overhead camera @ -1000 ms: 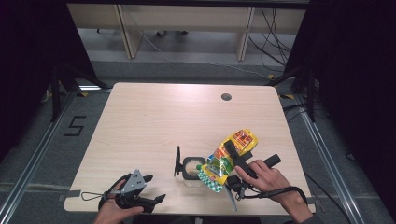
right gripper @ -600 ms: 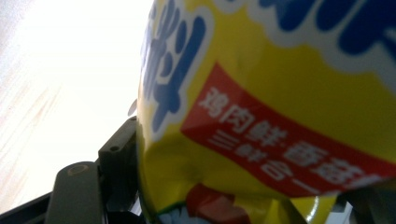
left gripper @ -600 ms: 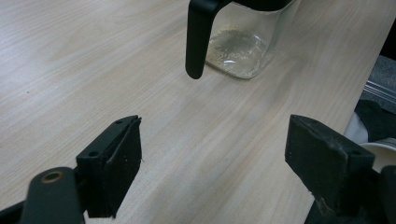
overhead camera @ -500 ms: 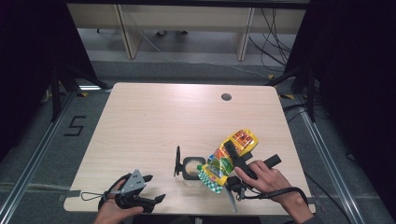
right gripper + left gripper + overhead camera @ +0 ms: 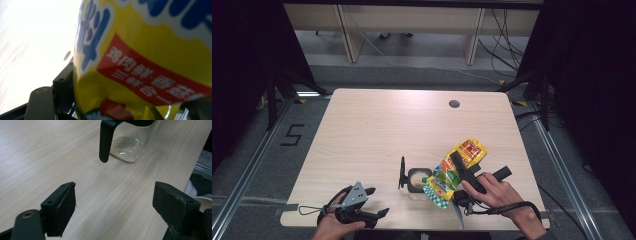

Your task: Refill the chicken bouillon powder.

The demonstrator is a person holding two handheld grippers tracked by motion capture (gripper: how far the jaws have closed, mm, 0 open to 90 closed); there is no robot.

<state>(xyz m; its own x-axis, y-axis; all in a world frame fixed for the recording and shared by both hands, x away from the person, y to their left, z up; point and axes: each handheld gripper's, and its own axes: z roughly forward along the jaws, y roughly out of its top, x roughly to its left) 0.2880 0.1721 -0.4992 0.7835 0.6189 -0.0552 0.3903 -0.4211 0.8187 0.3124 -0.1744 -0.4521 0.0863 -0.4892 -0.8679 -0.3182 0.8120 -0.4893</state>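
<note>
One yellow snack bag (image 5: 456, 169) tilted over one glass jug (image 5: 416, 180), near the table's (image 5: 377, 130) front edge.
The right gripper (image 5: 460, 170) clamps the bag; the left gripper (image 5: 373, 202) rests open and empty by the front-left edge, with bare tabletop beyond.

Jug (image 5: 416, 179) on table (image 5: 377, 130); pouch (image 5: 455, 170) tilted over it, right.

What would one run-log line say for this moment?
right gripper: shut on bag, tilted over jug | left gripper: open, holding nothing, near table edge | jug: some grains inside
</note>
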